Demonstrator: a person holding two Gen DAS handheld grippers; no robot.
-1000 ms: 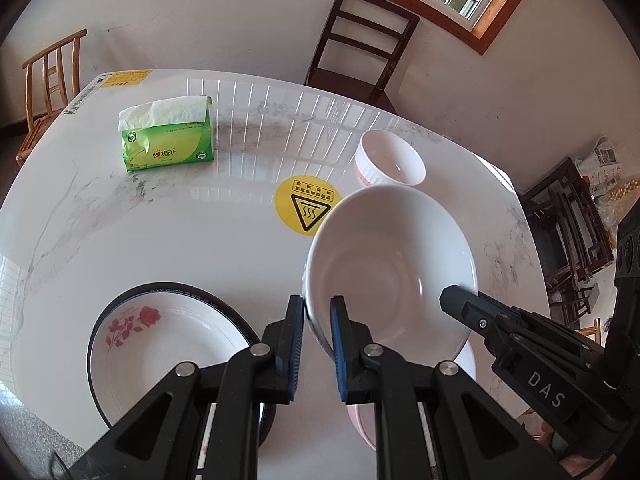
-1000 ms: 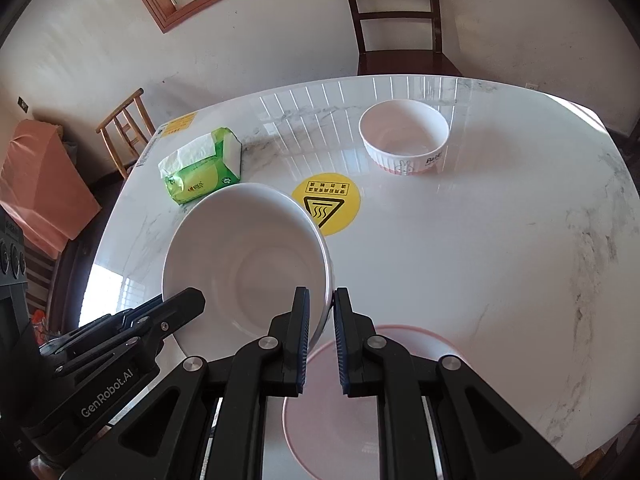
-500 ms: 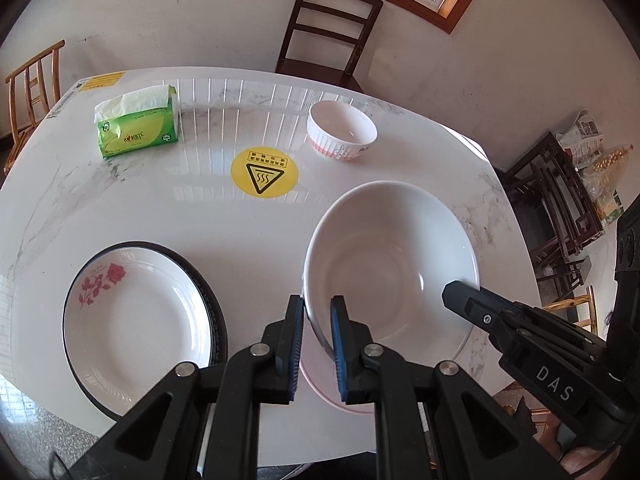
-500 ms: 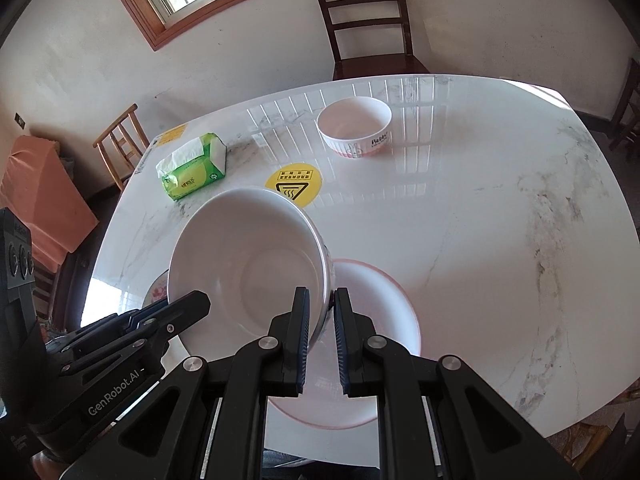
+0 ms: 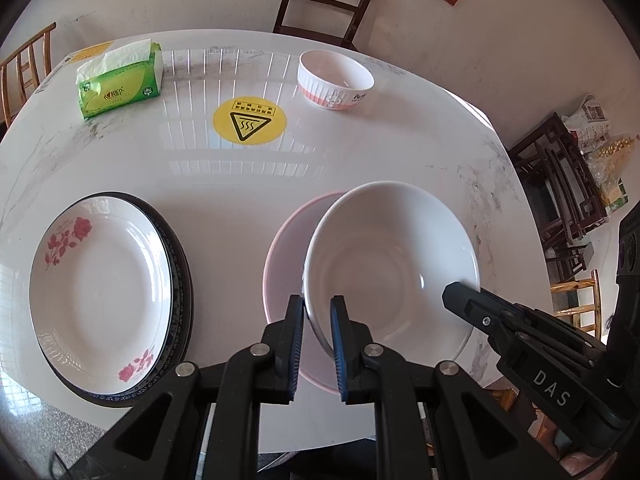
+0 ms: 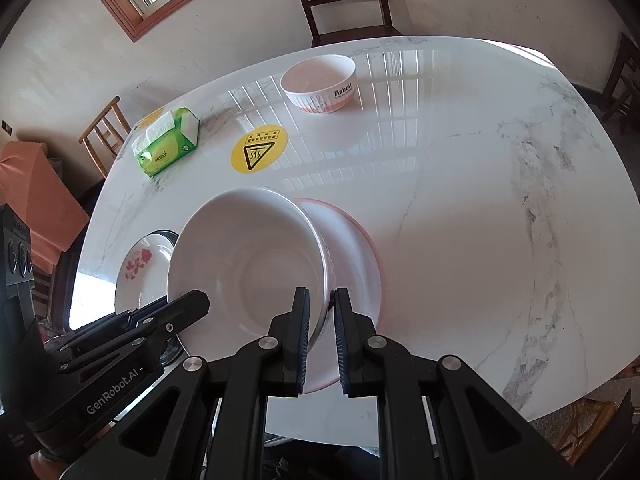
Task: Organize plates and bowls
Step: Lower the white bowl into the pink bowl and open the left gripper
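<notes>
- Carrying the large white bowl between them, both claws have brought it toward the near edge of the bench and lower, so it now hangs over the pink-rimmed plate instead of farther out over the bench.
- Left claw is nearly closed, its pads pinching the bowl's near-left rim; the plate shows just left of and below its fingers.
- Right claw is likewise clamped on the opposite rim, with the plate spreading out to its right.
- Whether the bowl's base already touches the plate cannot be told; it looks tilted and slightly off-centre.
- My reading: the stacking step is close to done, needing only a settle and release.
- Far ahead of the claws stands the small rabbit bowl, not yet stacked; left of the left claw lies the rose plate on a dark-rimmed one.
</notes>
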